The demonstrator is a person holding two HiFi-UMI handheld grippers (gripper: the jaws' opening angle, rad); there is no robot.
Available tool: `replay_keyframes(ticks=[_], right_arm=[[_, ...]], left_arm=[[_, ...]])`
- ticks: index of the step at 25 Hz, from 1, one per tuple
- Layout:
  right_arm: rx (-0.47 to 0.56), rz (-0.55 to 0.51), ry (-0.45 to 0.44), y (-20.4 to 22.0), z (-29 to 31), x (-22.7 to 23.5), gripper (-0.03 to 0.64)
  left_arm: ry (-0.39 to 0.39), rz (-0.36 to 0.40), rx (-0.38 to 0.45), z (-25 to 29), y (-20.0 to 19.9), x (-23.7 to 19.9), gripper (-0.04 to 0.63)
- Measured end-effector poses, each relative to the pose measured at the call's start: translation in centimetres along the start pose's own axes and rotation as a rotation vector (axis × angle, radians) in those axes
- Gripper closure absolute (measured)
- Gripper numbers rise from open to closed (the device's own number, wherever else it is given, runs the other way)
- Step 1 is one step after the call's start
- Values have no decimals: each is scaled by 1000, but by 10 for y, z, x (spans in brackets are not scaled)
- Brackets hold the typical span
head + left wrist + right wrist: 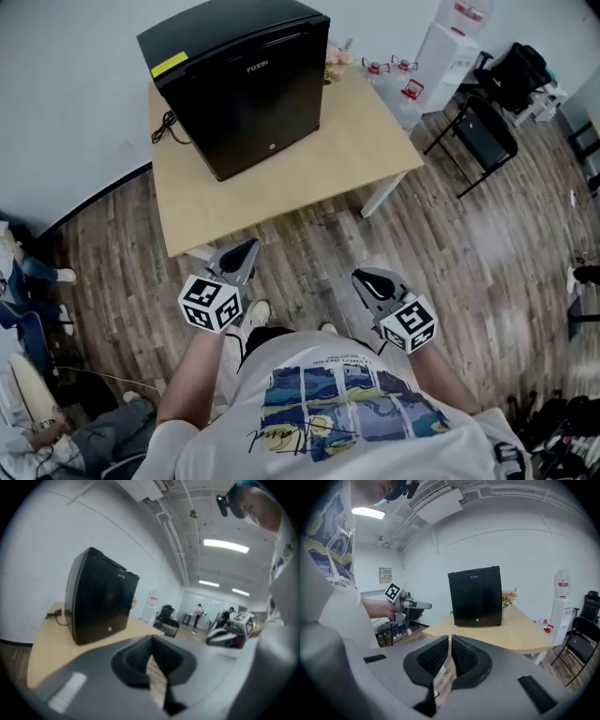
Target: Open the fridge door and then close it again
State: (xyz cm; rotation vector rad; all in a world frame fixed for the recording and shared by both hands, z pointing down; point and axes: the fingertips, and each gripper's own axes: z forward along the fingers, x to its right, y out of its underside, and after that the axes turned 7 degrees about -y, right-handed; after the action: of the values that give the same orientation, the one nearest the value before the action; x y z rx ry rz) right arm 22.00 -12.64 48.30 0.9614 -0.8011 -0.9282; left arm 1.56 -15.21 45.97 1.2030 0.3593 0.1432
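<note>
Left tool (246, 251) and right tool (362, 277) hover closed and empty at lower centre, fridge (248, 89) shut on the surface (309, 178) above.

Pale wall (66, 112) meets wood-plank floor (469, 244); a light wooden surface (356, 159) stands against the wall; black folding chair (483, 136) and water dispenser (448, 47) nearby; strip lights (225, 545) glow overhead.

Brand lettering "FUXIN" on black fridge (239, 89) door, upper part.

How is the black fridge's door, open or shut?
Shut. The fridge door lies flush against its body on the table, with no gap showing.
</note>
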Motion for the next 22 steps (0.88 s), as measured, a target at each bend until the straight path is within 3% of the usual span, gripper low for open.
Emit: replay_keyframes(ticks=[3,9,13,22], right_arm=[[-14,-19,-56,11,-17,-2,591],[-4,-51,-153,22,-32,-10,592],[13,-48,-187,25,-45,-19,592],[16,-64,-240,38,-65,-40,594]], left_arm=[[37,-12,-17,-13,21,54,588],[12,-29,-50,-43,57,117,588],[3,-60,-55,-52,71,145,589],[-33,-47,-37,-57,78,177,589]])
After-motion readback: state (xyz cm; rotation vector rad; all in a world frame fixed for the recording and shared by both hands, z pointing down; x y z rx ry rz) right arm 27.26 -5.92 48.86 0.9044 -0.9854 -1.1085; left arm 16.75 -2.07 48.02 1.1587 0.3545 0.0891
